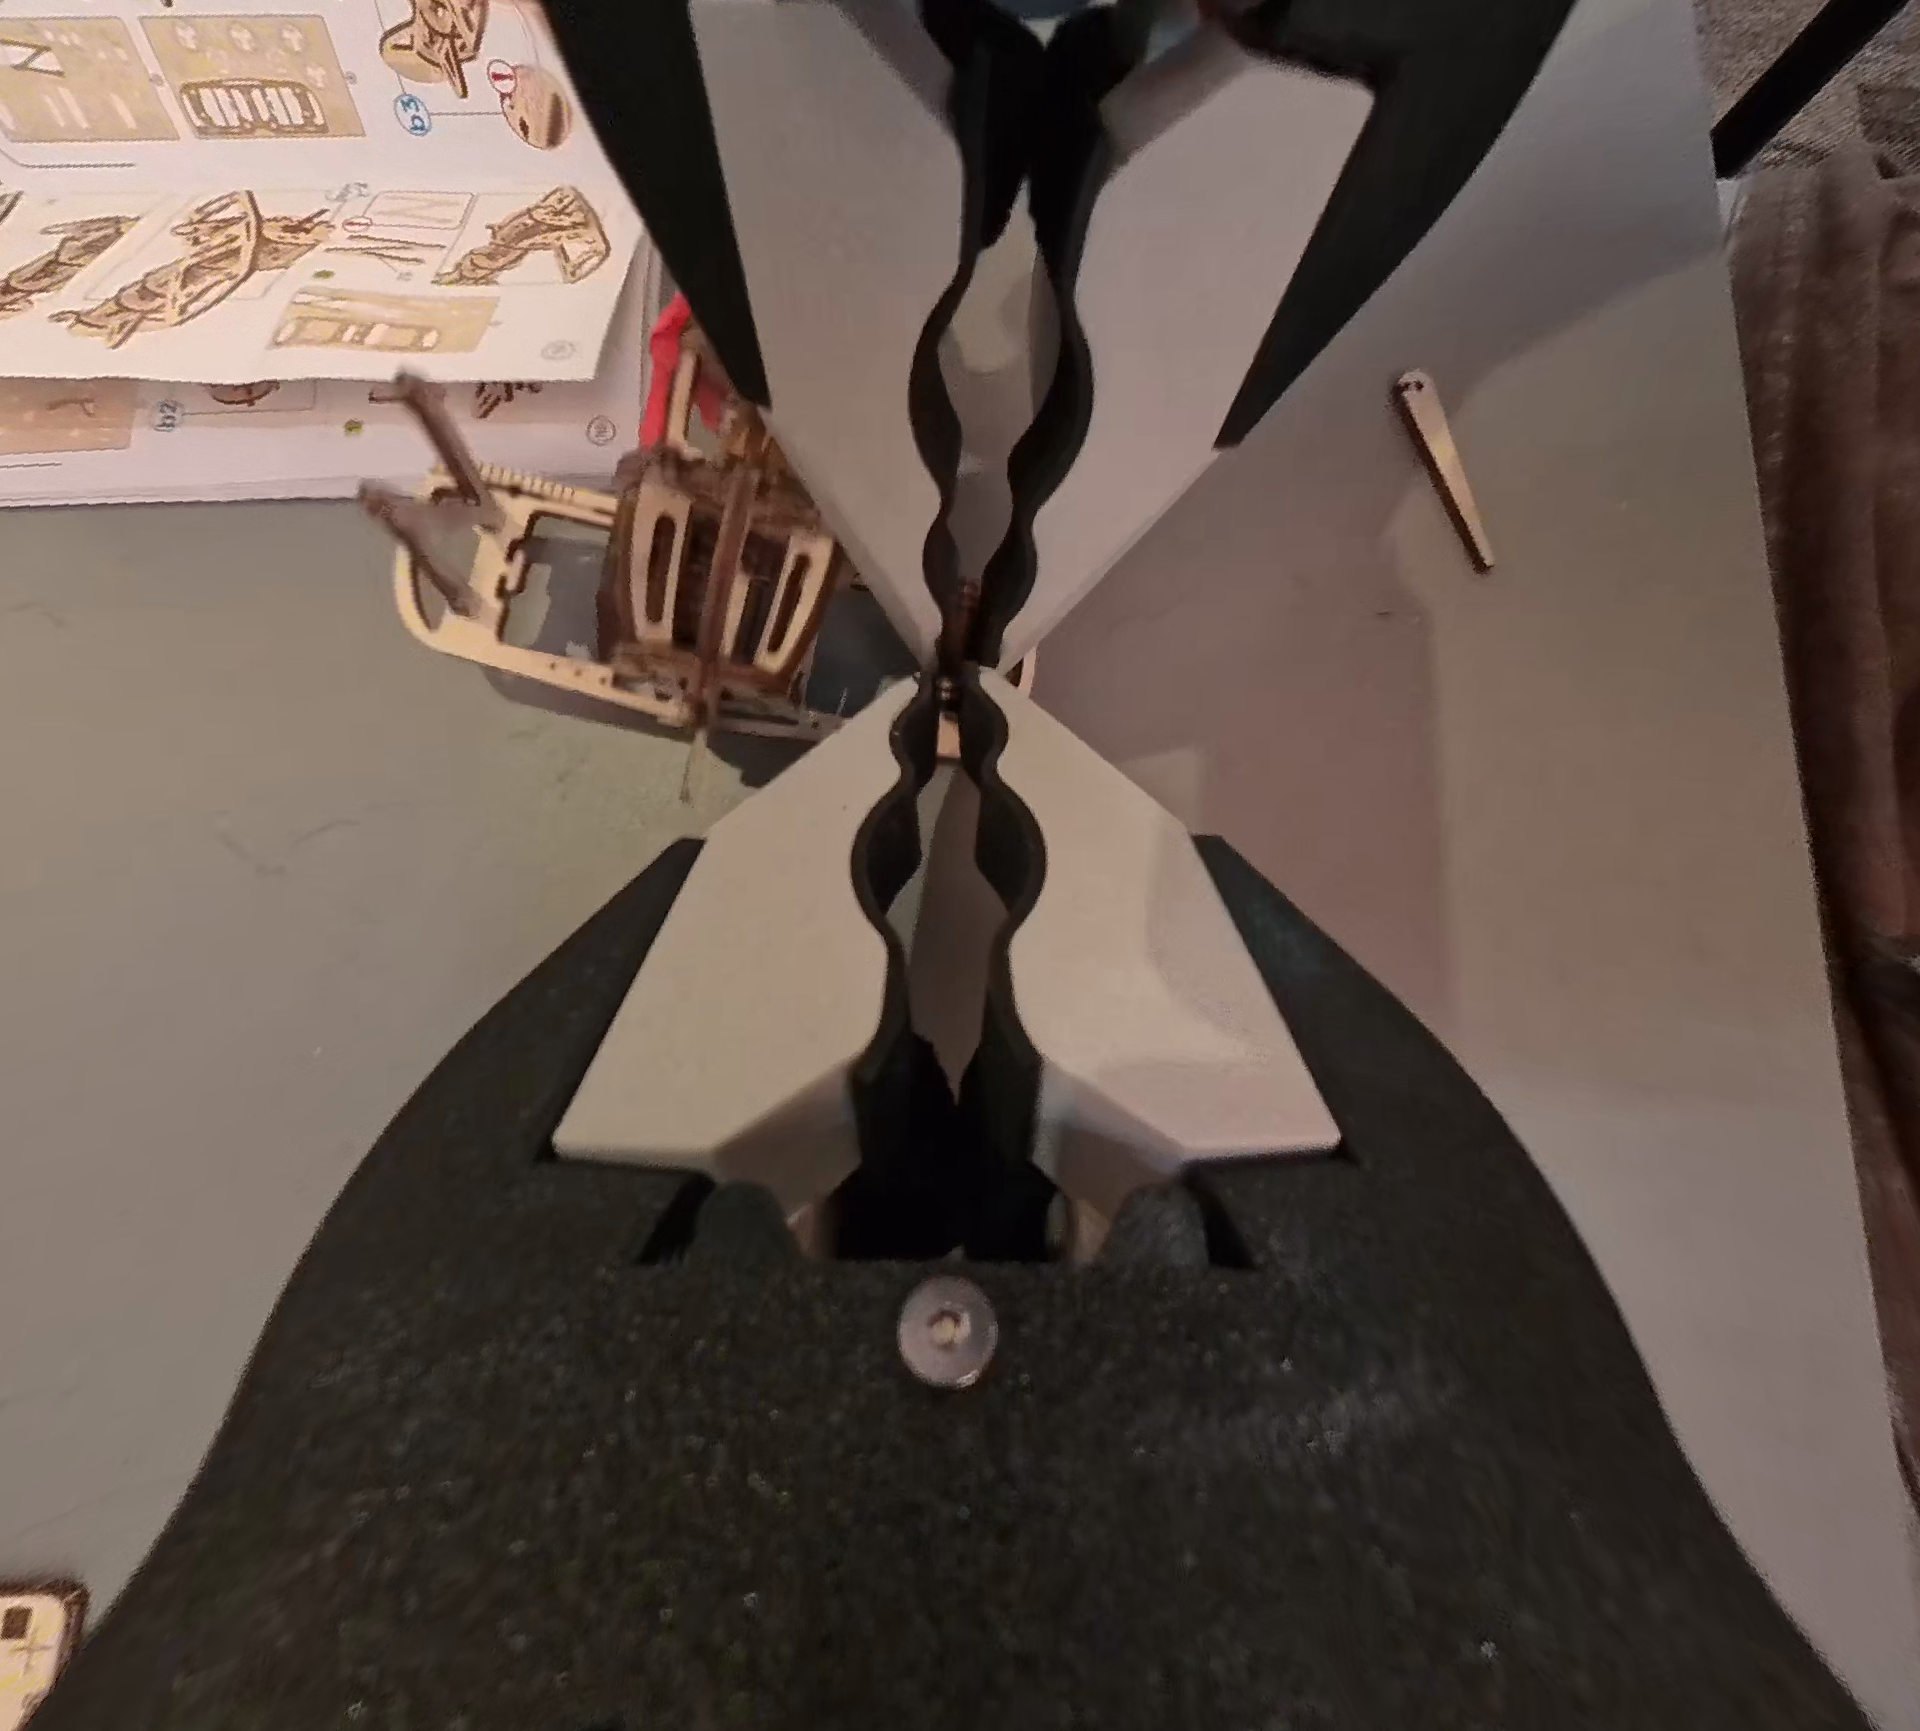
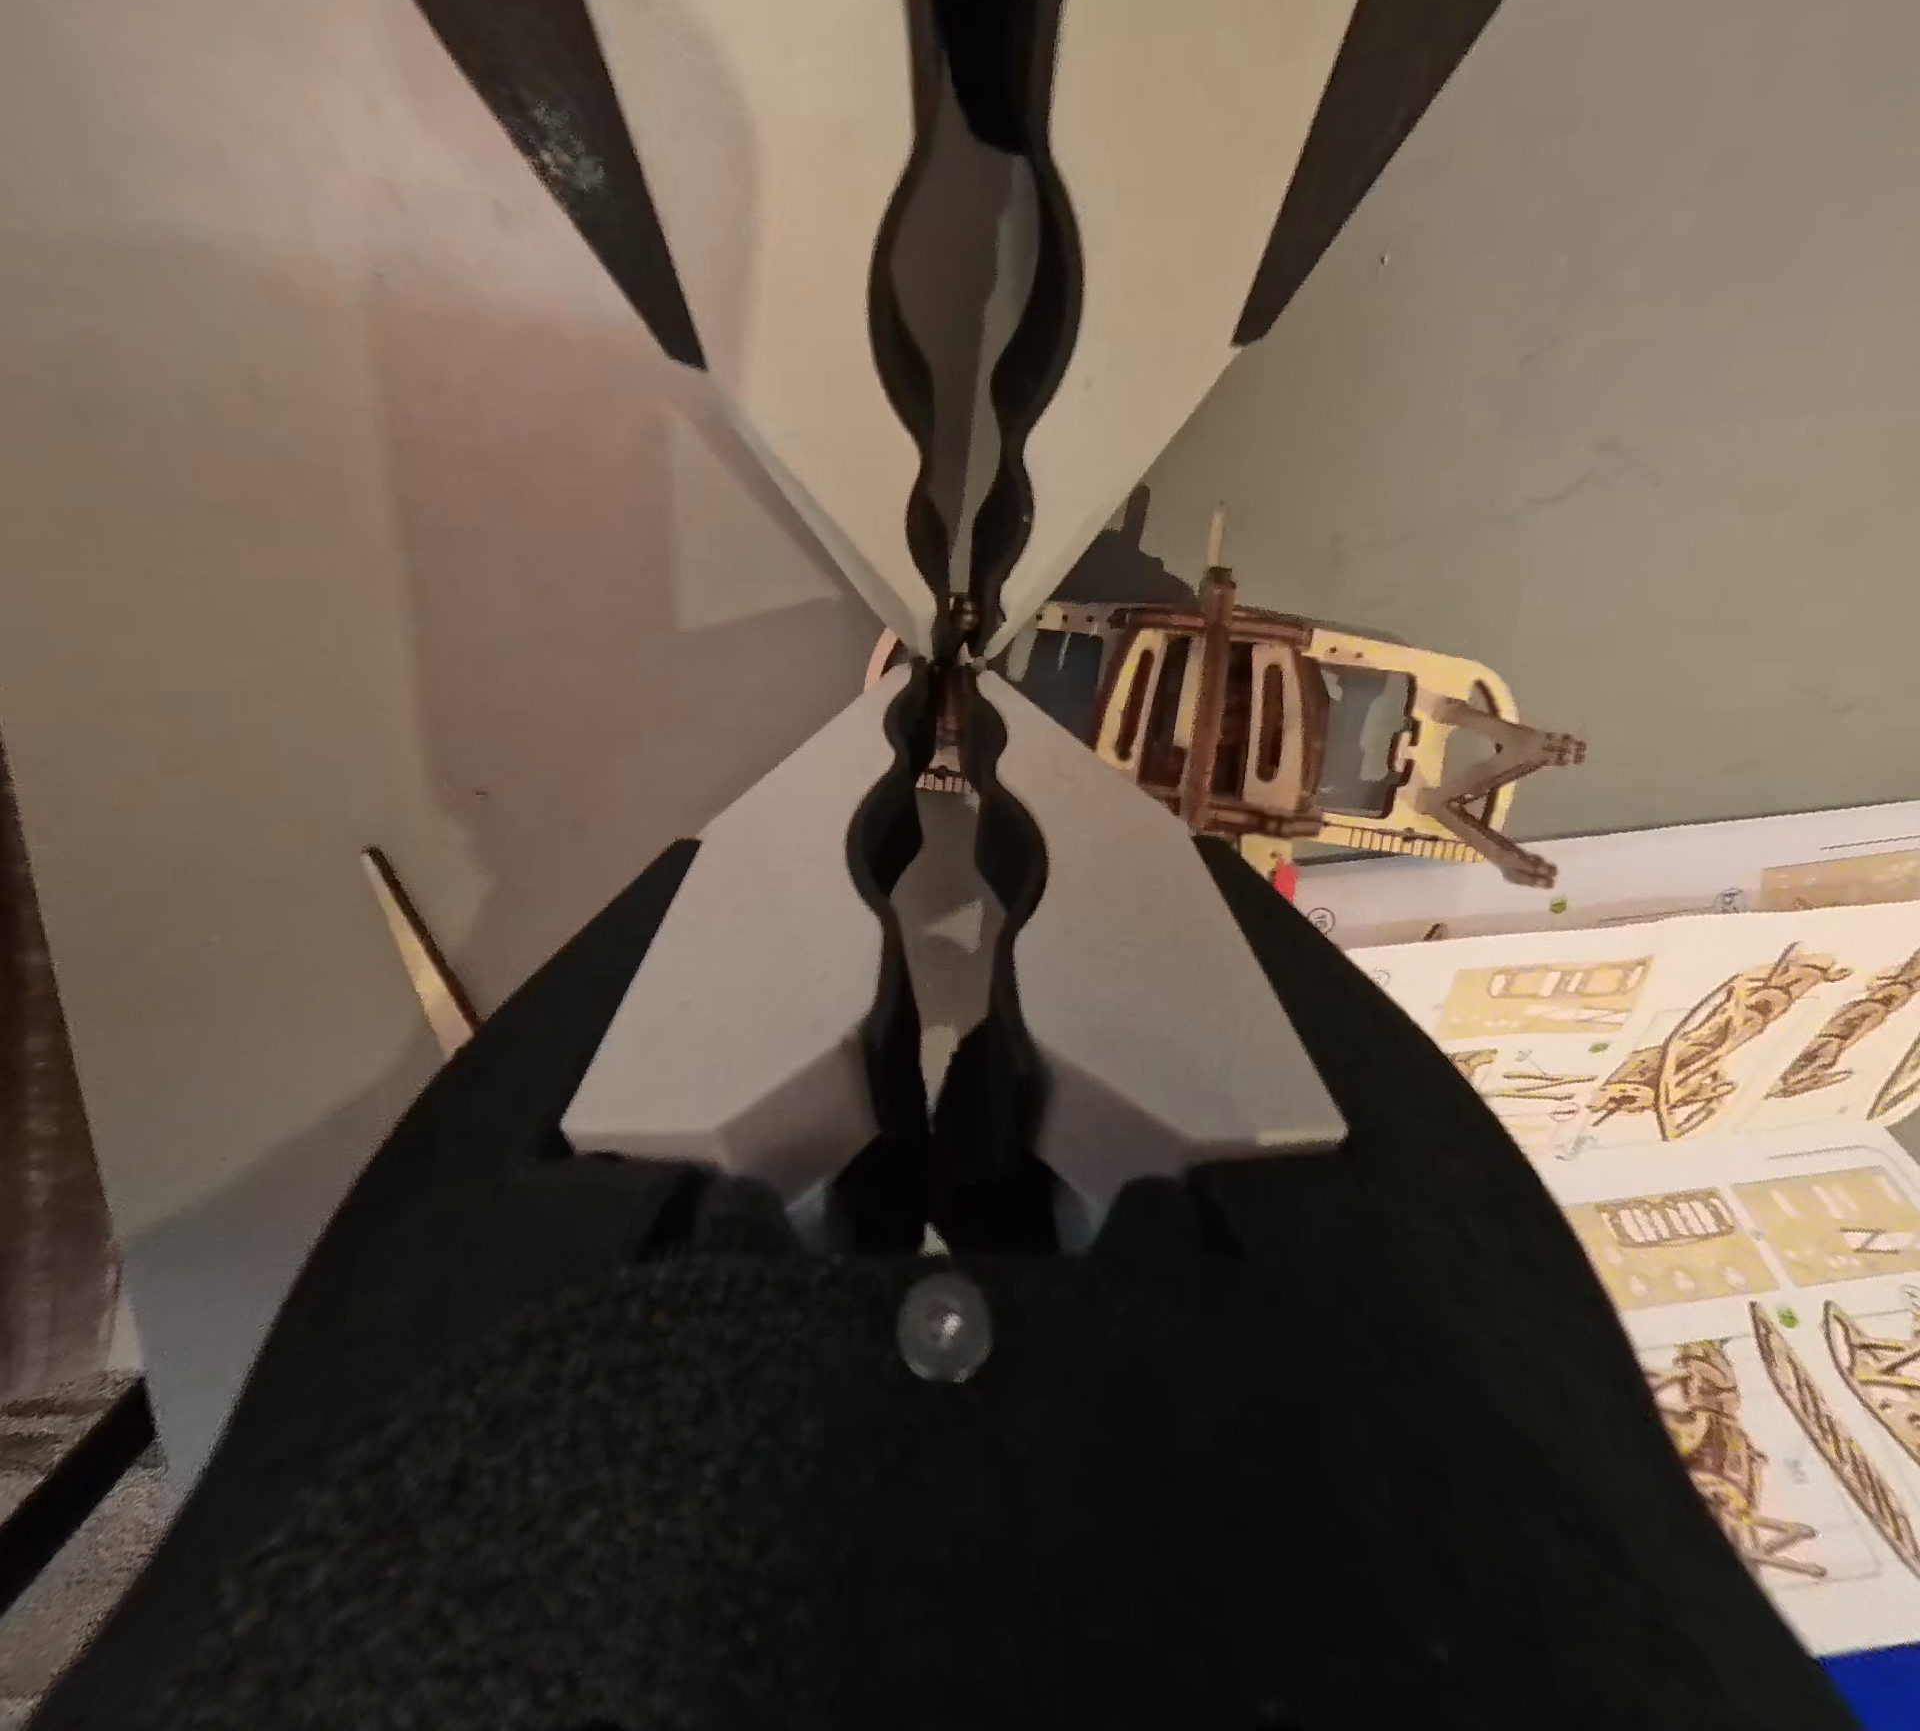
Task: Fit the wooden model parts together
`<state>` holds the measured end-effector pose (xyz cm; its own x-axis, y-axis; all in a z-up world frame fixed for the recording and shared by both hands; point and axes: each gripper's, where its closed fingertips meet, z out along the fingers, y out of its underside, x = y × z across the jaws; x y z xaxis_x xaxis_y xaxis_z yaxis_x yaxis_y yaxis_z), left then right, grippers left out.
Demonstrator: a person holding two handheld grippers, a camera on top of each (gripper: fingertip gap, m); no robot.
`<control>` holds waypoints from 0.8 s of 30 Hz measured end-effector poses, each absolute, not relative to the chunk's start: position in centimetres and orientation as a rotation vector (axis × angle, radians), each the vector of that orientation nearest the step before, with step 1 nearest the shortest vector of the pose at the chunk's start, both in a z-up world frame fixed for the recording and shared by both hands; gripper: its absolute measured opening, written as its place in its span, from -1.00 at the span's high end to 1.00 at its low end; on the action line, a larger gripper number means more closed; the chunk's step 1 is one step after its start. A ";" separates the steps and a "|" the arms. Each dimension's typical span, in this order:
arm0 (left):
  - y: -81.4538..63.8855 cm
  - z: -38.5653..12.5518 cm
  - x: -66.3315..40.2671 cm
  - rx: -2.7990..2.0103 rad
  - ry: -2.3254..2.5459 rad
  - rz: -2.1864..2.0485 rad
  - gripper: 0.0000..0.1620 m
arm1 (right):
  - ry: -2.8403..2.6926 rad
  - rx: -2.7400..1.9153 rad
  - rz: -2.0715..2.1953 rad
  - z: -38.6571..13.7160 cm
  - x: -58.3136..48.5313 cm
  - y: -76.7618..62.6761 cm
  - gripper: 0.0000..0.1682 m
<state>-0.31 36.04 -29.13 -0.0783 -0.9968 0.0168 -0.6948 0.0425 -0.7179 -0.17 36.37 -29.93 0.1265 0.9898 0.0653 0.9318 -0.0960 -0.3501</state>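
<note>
On the grey tabletop (image 1: 208, 850), the printed instruction sheets (image 1: 260, 154) lie left of the pale laser-cut wooden model frame (image 1: 623, 601), touching its far edge. Right of the frame the left gripper (image 1: 954, 694) and right gripper (image 1: 961, 632) meet tip to tip — both sets of jaws clamped on one tiny dark wooden pin (image 1: 964, 616). Further right, well apart, lies a thin tapered wooden strip (image 1: 1446, 471).
</note>
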 end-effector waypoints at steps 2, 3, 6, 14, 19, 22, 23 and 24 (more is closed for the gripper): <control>36.1 -29.1 -0.3 -1.692 1.826 -0.783 0.99 | -1.878 -2.094 0.259 -29.9 -0.2 36.4 0.97; 36.1 -29.1 -0.4 -1.687 1.821 -0.759 0.99 | -1.877 -2.088 0.256 -29.9 -0.2 36.4 0.97; 36.1 -29.1 -0.4 -1.696 1.821 -0.755 0.99 | -1.845 -2.106 0.303 -29.9 -0.3 36.4 0.97; 36.1 -29.0 -0.3 -1.736 1.841 -0.721 0.99 | -1.675 -2.146 0.432 -29.6 0.7 36.3 0.91; 36.2 -29.0 -0.1 -1.757 1.834 -0.729 0.99 | -1.694 -2.118 0.384 -30.0 0.9 36.3 0.98; 36.2 -29.1 0.0 -1.758 1.837 -0.716 0.99 | -1.706 -2.150 0.410 -30.1 1.0 36.3 0.98; 36.2 -29.2 0.0 -1.760 1.842 -0.707 0.99 | -1.715 -2.144 0.398 -30.1 1.1 36.3 0.98; 36.2 -29.3 0.0 -1.761 1.849 -0.697 0.99 | -1.717 -2.137 0.399 -30.2 1.1 36.3 0.98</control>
